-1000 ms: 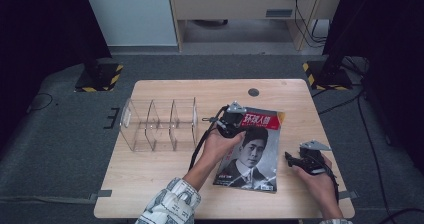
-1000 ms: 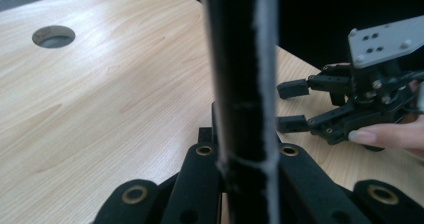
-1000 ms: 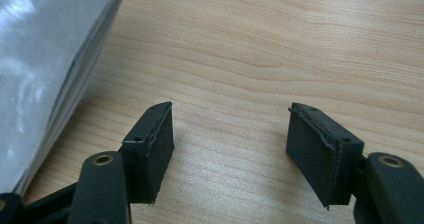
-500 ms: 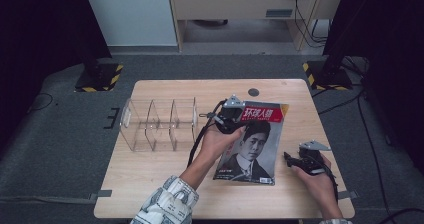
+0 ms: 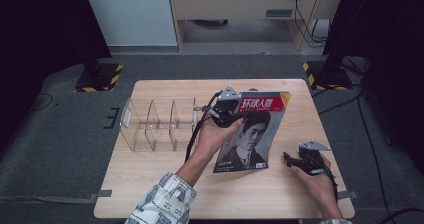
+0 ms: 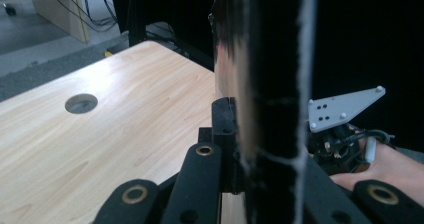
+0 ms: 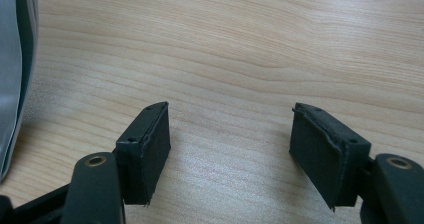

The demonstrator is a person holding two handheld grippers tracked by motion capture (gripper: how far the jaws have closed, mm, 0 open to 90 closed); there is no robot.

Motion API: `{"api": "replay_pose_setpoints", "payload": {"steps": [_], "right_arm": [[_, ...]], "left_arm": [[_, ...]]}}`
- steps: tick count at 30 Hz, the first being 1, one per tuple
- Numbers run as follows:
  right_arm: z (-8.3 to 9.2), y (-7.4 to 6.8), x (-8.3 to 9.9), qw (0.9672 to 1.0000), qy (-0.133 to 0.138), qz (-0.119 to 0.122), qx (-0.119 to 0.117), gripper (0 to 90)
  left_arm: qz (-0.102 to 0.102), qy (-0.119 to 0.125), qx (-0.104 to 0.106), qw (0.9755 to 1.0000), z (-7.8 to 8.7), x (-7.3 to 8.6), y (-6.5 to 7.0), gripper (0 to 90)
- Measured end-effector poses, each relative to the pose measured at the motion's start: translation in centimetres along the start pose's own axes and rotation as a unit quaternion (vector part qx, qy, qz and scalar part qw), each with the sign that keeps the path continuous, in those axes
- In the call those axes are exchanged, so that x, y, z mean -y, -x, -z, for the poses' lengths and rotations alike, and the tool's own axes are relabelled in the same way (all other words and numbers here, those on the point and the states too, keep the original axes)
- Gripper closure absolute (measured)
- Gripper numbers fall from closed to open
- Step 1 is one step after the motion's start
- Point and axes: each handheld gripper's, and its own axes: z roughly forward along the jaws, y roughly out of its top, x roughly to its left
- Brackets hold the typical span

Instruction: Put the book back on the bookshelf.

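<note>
Left tool: clenched on the upper left edge of the magazine, with the person's left hand wrapped around its body; in the left gripper view its black jaws pinch the dark edge of the magazine, which stands upright between them.
Magazine: held tilted, its top raised off the desk and its lower edge resting on or just above the wood; the cover with red title band and a portrait faces the person; it hangs to the right of the left tool and below it.
Right tool: released, jaws standing well apart with bare wood between them in the right gripper view; it rests low over the desk in the right hand, just right of the magazine's lower corner and not touching it.
Magazine from the right tool: a grey edge shows at the far left, beside the left jaw.
Clear organizer: a see-through divided rack standing on the desk, just left of the left tool.
Desk hole: a round opening in the wood, beyond the left tool and to its left.
</note>
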Motion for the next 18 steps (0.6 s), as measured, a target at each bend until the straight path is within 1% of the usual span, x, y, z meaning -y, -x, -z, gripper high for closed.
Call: {"api": "replay_pose_setpoints", "payload": {"steps": [6,8,12,14,18], "right_arm": [[0.0,-0.1,0.0,1.0,0.0,-0.001,-0.001,32.5],[0.0,-0.1,0.0,1.0,0.001,0.002,-0.001,32.5],[0.0,-0.2,0.0,1.0,0.001,0.001,-0.002,32.3],[0.0,-0.2,0.0,1.0,0.001,0.002,-0.002,32.2],[0.0,-0.2,0.0,1.0,0.0,0.005,-0.004,32.0]], "left_arm": [[0.0,0.022,-0.008,0.9997,1.1,-0.7,-0.2,86.4],[0.004,0.028,-0.011,0.9995,1.4,-0.8,-0.3,86.4],[0.001,0.029,-0.018,0.9994,1.8,-1.1,-0.5,86.4],[0.001,0.033,-0.02,0.9992,2.1,-1.2,-0.6,86.4],[0.006,0.042,-0.022,0.9989,2.6,-1.3,-0.7,86.4]]}}
